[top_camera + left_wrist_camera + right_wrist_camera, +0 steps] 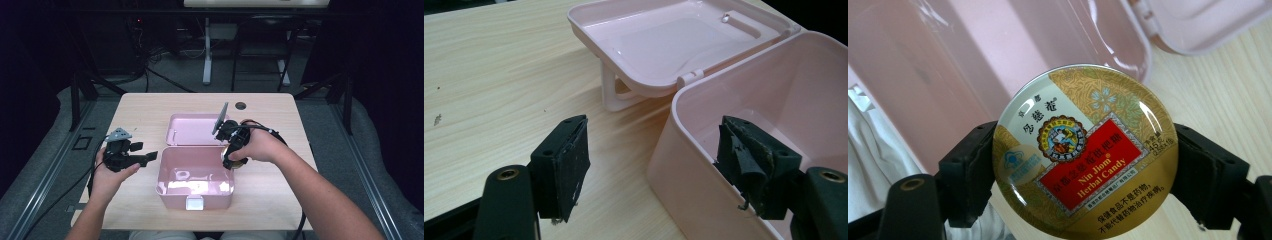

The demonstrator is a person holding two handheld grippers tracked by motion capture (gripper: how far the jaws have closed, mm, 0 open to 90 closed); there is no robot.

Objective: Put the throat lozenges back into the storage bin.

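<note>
1. Pink box (195, 185) – open at the table's centre, lid (192, 129) flat behind it.
2. Right gripper (233, 155) pinches the candy tin (1085, 150) edgewise over the box's right rim – a smooth tin could slip out.
3. Left gripper (659, 170), jaws spread, straddles the wall; it could nudge the box.

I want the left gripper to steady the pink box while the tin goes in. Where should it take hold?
Probably the box's near side wall at its rim. The left gripper is open, one jaw inside the wall and one outside. The wall is thin and upright, so closing there should pinch it. The right gripper holds the tin at the far side.
</note>
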